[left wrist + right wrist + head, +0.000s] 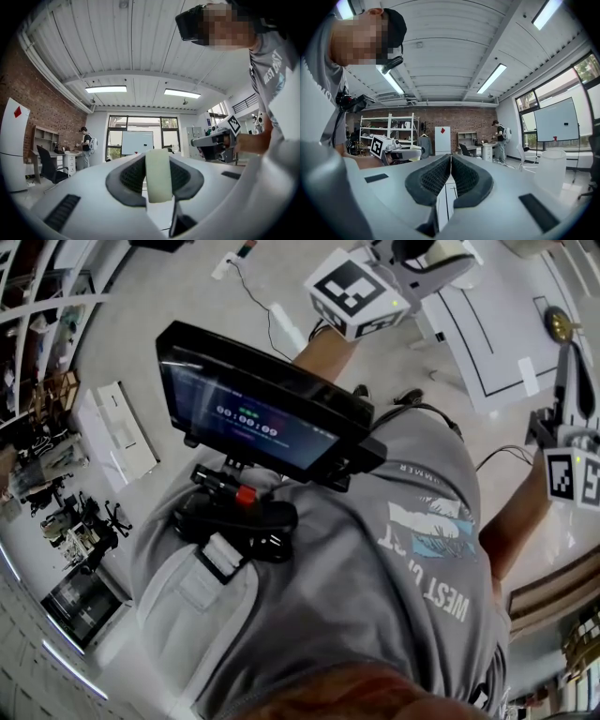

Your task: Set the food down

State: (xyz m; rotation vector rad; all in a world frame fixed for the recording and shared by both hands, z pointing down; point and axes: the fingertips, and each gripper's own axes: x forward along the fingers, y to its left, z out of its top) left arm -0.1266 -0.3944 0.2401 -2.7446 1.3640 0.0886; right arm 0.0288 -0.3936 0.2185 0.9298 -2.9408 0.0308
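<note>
The person stands in the middle of the room with a gripper in each hand, both held out level. The left gripper (pixel 158 190) is clamped on the food (pixel 158 164), a pale, upright, rounded slab. The dark pads press on it from both sides and its top rises above them. It hangs in the air in that grip and has not been set down on anything.

Beyond it, from the left, are a brick wall, a white cabinet with a red diamond (pixel 14 140) and a second person with a backpack (pixel 86 143) at a desk. A whiteboard (pixel 137 143) stands in front of the window.

Strapped to the chest of the person's grey T-shirt (pixel 412 577) is a dark screen (pixel 258 413).

To the right, the right gripper (pixel 450 176) is closed, its ribbed pads meeting with nothing between them. It is well apart from the left one, and each shows in the other's view. Just off its right side stands a white tub (pixel 551 176). Past its marker cube in the head view lies a white bench (pixel 487 334) marked with black outlines.
</note>
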